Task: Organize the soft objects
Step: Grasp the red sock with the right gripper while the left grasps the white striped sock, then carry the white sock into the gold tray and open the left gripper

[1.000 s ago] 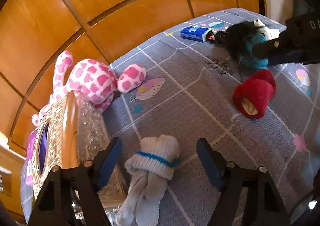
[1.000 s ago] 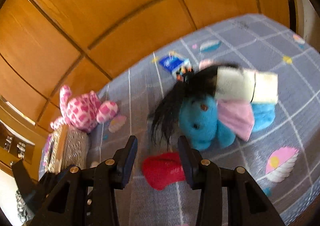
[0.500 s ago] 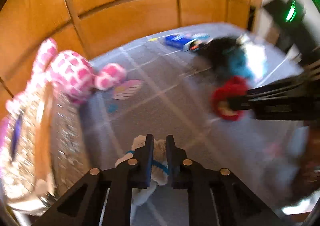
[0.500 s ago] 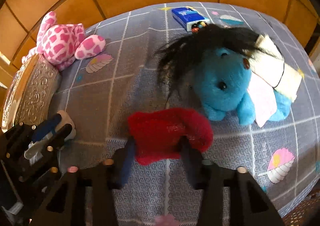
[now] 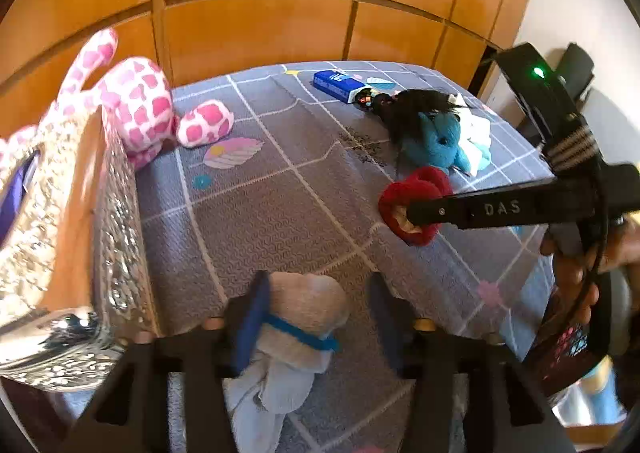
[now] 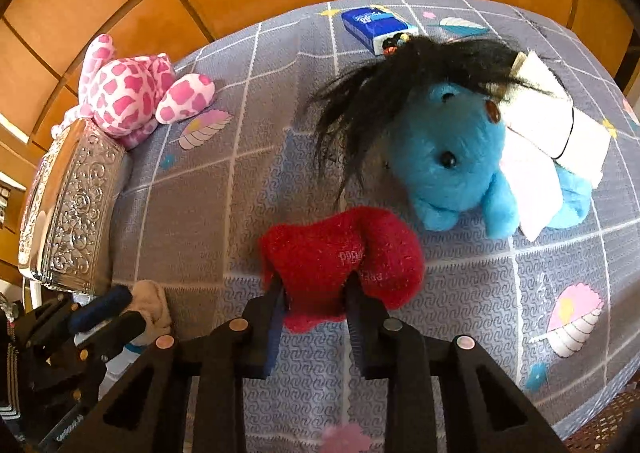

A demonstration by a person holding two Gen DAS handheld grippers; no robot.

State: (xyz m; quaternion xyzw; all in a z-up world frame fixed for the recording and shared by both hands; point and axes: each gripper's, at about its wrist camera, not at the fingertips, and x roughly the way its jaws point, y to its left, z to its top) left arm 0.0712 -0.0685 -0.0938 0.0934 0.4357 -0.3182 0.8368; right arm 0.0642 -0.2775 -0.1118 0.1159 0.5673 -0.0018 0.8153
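My left gripper (image 5: 318,315) is open, its jaws on either side of a rolled white sock bundle with a blue stripe (image 5: 304,317) that lies on the grey bedspread (image 5: 280,213). The sock bundle also shows in the right wrist view (image 6: 150,303). My right gripper (image 6: 316,289) is shut on a red plush sock roll (image 6: 340,249), which also shows in the left wrist view (image 5: 416,189). A blue plush toy with black hair (image 6: 452,157) lies just beyond it. A pink spotted plush (image 5: 140,109) rests at the back left.
An embossed silver box (image 5: 80,253) stands at the bed's left edge beside the pink plush. A blue tissue pack (image 6: 376,27) lies at the far side. White folded cloths (image 6: 556,133) lie against the blue toy. A wooden headboard (image 5: 260,33) runs behind.
My left gripper, shut half a second ago, has opened around the white sock bundle. My right gripper has closed on the red sock roll.
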